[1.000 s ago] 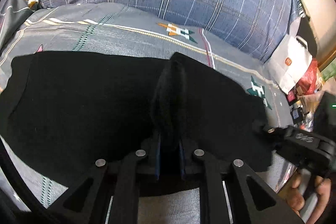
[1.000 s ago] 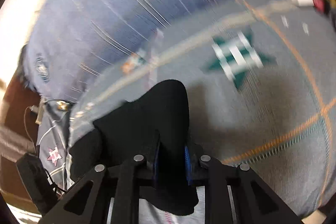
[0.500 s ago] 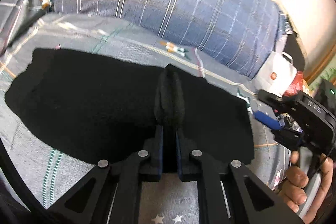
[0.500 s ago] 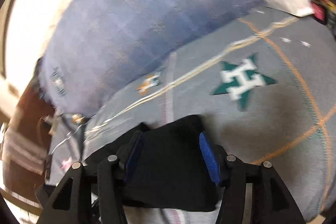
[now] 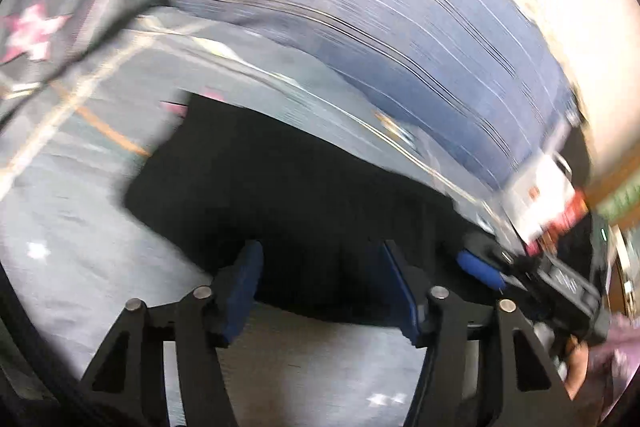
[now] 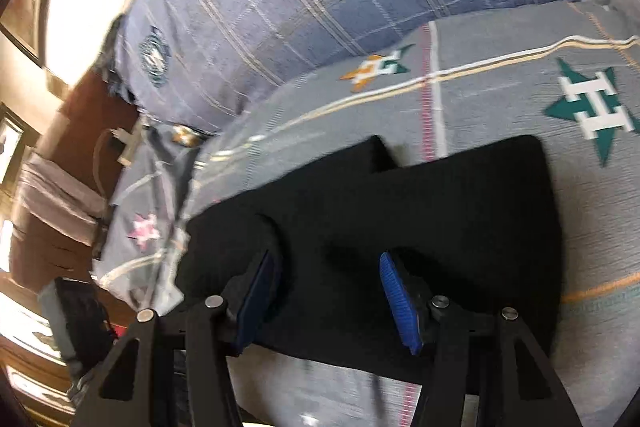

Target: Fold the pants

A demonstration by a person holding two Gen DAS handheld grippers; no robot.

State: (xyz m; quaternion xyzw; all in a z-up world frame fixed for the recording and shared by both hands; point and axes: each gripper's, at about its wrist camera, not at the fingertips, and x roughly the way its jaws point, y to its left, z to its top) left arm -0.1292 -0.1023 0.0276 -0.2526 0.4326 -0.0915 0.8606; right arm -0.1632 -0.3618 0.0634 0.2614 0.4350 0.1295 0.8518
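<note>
Because the pants [image 5: 304, 211] now lie flat on the bed [image 5: 72, 267], we hold nothing in either gripper. At far left a dark pillow with a pink star [image 5: 32, 31] rests against the bed's edge, clear of the work area. The pants occupy the middle of the grey sheet as a dark, doubled slab, and the plaid blanket [image 5: 360, 27] is rolled up behind them, which leaves room for the next fold.

The left gripper [image 5: 320, 291] sits at the near edge of the pants. Its jaws have just been opening and stand released, and its blue pads [image 5: 246, 287] flank the cloth without pressing it. We judge that the spread lets the fold settle without dragging. Farther right in the left view, the right gripper [image 5: 516, 267] hovers at the pants' right end, carried by a hand [image 5: 576, 363]. A white bag [image 5: 536, 199] stands beyond the bed corner.

From the right wrist view, the right gripper's jaws are likewise released, having just been opening, with the pants lying between and beyond the pads. The upper layer is offset from the lower, so a corner of the lower layer shows at the far edge. We judge that one fold is down and that the edges need aligning before the next. The green H star [image 6: 592, 107] marks bare sheet to the right.
</note>
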